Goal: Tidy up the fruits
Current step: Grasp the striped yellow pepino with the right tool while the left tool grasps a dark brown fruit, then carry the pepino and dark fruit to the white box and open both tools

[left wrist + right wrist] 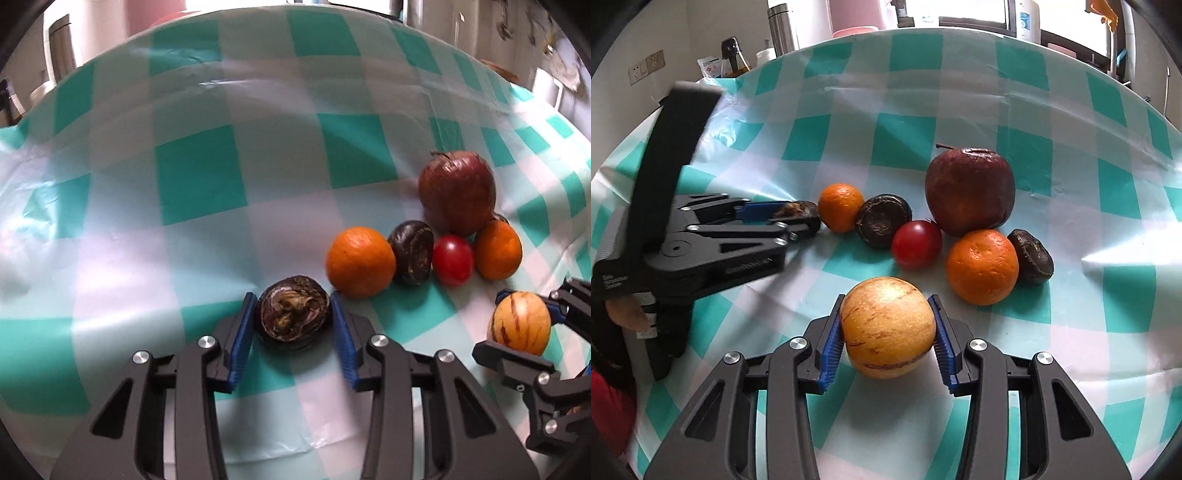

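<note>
while the left hand-held gripper (293,321) clamps a dark chestnut (293,318), the right hand-held gripper (888,328) grips a striped yellow melon (887,328).

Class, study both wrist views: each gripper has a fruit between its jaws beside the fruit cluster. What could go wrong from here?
1. The yellow striped fruit is round and held only at its sides by the right gripper; it may slip out.
2. The dark water chestnut in the left gripper sits right beside the nearest orange, which may get nudged and roll.
3. The red apple, tomato and other fruits touch, so one bump could scatter them.
</note>
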Available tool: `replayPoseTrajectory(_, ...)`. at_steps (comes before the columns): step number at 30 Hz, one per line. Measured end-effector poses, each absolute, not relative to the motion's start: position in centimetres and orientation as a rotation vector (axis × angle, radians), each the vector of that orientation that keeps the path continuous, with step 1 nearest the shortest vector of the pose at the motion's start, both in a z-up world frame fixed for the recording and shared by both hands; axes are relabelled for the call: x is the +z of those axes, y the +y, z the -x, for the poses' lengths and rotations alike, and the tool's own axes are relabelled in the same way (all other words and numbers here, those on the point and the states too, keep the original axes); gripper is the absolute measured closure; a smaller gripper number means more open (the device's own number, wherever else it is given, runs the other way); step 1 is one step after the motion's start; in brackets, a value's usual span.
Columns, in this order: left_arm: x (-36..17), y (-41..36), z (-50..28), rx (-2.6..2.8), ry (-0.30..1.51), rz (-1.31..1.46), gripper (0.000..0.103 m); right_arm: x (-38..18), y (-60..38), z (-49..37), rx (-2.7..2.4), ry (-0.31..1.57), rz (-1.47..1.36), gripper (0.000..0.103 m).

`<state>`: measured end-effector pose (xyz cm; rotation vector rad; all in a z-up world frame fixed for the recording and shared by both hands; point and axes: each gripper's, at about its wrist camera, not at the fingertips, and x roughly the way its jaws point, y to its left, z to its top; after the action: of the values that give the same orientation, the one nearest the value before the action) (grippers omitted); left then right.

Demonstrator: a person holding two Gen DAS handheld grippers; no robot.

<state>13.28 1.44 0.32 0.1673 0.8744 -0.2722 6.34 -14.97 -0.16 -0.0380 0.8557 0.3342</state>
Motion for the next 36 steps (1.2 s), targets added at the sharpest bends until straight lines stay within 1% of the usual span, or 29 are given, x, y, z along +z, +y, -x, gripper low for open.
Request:
replayPoseTrajectory(5, 1.1, 2.3, -12.6, -0.155, 0.813, -0.143, 0.063, -0.2, -15.6, -6.5, 0.325, 0.857, 0.005, 0.06)
replayPoseTrajectory(19, 1.3, 2.8, -12.5, -0.131, 0.807, -0.119, 0.063, -0.2, -15.5, -6.6, 0.328, 0.855, 0.007, 0.06)
replayPoseTrajectory(36, 2.1, 2.2, -9.9, -0.121, 0.767, -0.127, 0.063, 0.5, -15.8, -5.6, 0.324, 0.788, 0.014, 0.06)
